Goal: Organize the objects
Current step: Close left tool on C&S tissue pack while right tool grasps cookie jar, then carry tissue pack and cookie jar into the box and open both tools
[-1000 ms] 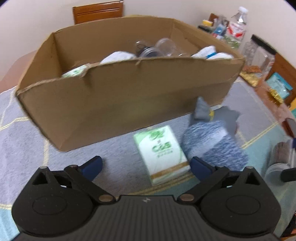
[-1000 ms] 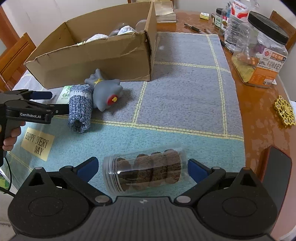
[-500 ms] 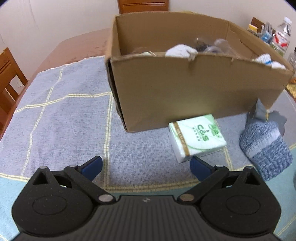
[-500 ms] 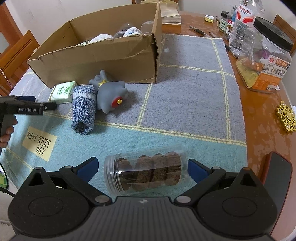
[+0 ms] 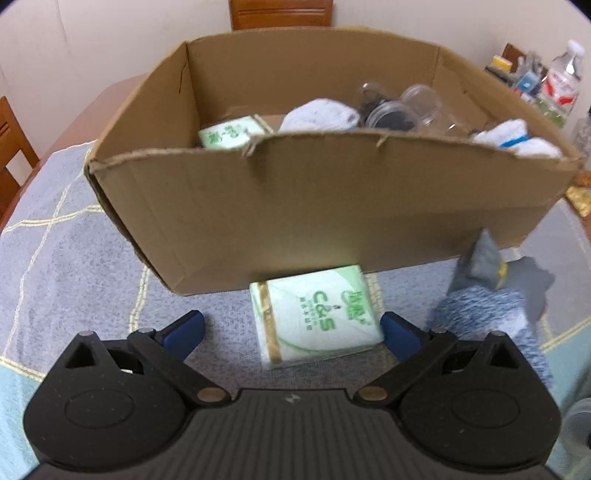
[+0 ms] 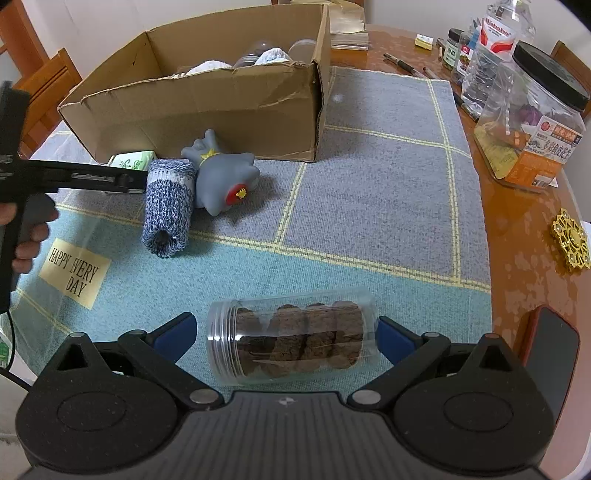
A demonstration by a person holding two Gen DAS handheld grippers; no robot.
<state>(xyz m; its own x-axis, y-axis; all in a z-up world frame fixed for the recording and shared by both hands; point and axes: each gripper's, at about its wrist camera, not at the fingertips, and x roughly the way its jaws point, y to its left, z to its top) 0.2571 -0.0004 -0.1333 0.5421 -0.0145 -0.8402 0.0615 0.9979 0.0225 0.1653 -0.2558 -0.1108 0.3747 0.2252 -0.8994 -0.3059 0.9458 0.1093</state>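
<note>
A cardboard box [image 5: 314,192] [image 6: 207,110] stands on the cloth with socks, jars and a tissue pack inside. A green and white tissue pack [image 5: 317,317] [image 6: 133,160] lies just before its near wall. My left gripper [image 5: 291,330] is open, its fingers to either side of this pack, apart from it. A rolled blue sock [image 5: 487,317] [image 6: 168,206] and a grey rubber toy [image 6: 221,181] lie to the right. My right gripper [image 6: 286,332] is open around a clear jar of brown cookies [image 6: 291,338] lying on its side.
A large clear jar with a black lid [image 6: 532,118], bottles [image 6: 491,48] and pens stand at the right on the wooden table. A gold trinket [image 6: 570,240] and a phone [image 6: 550,343] lie at the right edge. Wooden chairs [image 5: 280,13] surround the table.
My left gripper has swung right and closer, so the tissue pack now lies between its fingers. My right gripper has held still around the cookie jar.
</note>
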